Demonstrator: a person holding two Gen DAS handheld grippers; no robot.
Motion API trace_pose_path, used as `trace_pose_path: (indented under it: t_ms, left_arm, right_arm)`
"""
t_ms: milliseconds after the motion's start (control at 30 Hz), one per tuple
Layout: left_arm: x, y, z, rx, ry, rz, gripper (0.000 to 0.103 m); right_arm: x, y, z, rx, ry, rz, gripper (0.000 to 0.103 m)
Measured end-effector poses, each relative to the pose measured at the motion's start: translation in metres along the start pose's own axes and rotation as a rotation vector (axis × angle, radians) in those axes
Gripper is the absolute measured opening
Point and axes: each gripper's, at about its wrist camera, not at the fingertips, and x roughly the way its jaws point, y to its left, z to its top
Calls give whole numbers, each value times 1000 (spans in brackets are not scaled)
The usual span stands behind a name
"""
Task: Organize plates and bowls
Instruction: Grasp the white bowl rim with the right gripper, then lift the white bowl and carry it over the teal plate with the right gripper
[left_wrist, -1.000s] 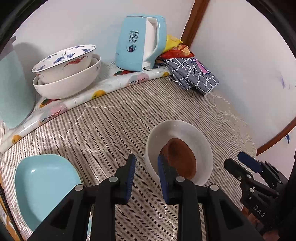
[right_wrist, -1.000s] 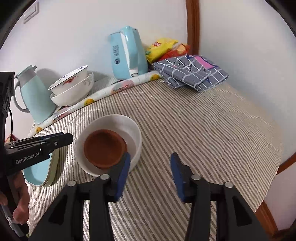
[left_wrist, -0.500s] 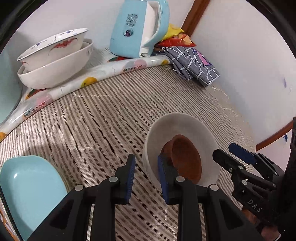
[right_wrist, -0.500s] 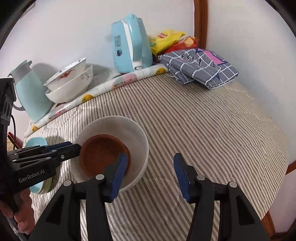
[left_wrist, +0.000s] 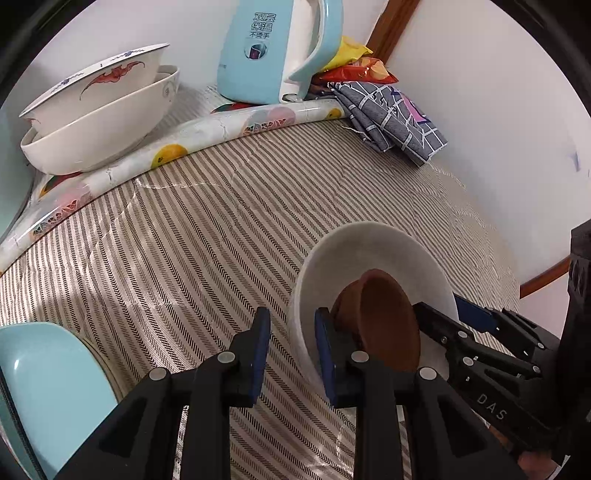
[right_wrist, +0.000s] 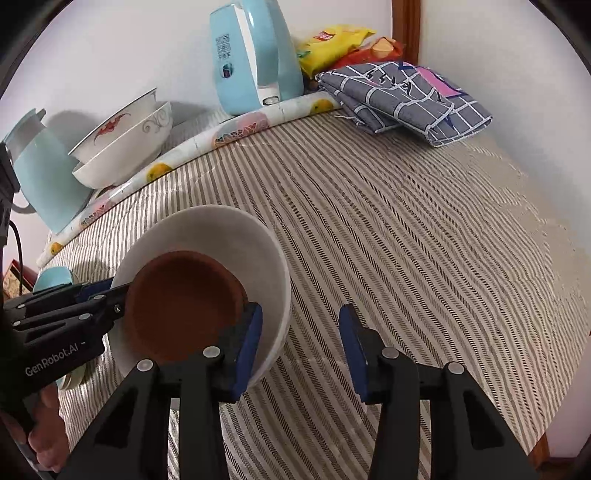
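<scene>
left gripper (left_wrist: 290, 338): jaws apart astride white bowl (left_wrist: 354, 247) rim | right gripper (right_wrist: 301, 338): closing astride opposite rim, not pressing | brown bowl (right_wrist: 184, 299) tilted inside white bowl on striped tablecloth (right_wrist: 406, 240)

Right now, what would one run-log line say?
white bowl holds brown bowl | left tongs straddle its rim | right tongs closing across opposite rim | on striped cloth

We see the small bowl (right_wrist: 181, 306) tilted inside the larger bowl (right_wrist: 258, 243) on the striped cloth (right_wrist: 406, 240). Behind, two stacked bowls (right_wrist: 125, 147) stand left of the kettle (right_wrist: 251, 55); folded fabric (right_wrist: 406, 96) lies right.
</scene>
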Motion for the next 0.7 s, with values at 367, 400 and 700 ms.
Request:
trace_pose_path:
  t_ms: [367,400,700]
  left_arm:
    - [10,-3,2,9,6,24,24]
    - [10,-3,1,15,5,27,24]
    - [12,-7,1,18,10,3,15]
  right_arm:
    - [7,-1,4,-3,5,-27,44]
    - [8,-1,4,-1,6,-28,44]
    - [6,17,1,-45,-13,-33,13]
